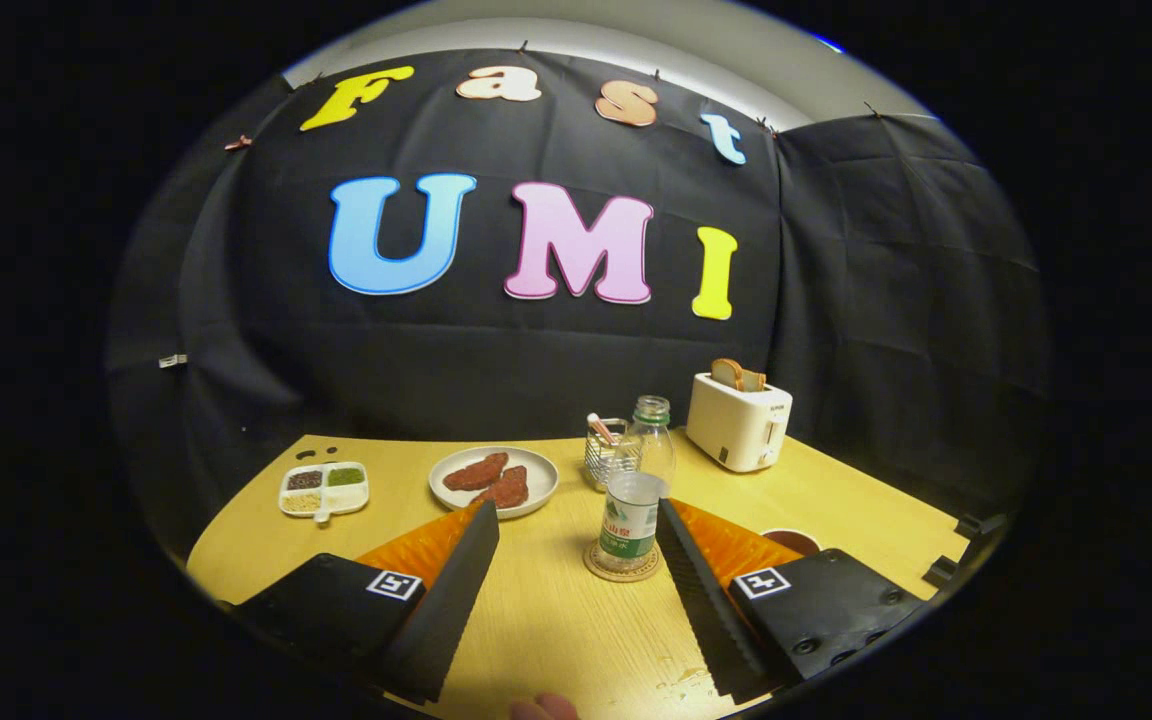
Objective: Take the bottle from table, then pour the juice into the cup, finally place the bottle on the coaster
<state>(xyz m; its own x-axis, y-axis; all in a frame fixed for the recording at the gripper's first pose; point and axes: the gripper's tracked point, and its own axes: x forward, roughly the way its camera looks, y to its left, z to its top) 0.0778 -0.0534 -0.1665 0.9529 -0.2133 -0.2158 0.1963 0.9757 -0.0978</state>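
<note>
A clear plastic bottle [633,500] with a green and white label stands upright on a round coaster [596,567] on the wooden table [556,610]. It has no cap on. My gripper [576,508] is open, and its fingers reach along both sides of the bottle without touching it. The bottle stands between the fingertips, closer to the right finger [696,580]. A brown-rimmed cup [792,540] sits just right of that finger, which hides part of it.
Beyond the bottle stand a wire holder [606,455] and a white toaster [739,425] holding bread. A white plate [493,480] of reddish meat pieces and a small condiment tray [324,490] lie beyond the left finger. A few drops wet the table [684,684].
</note>
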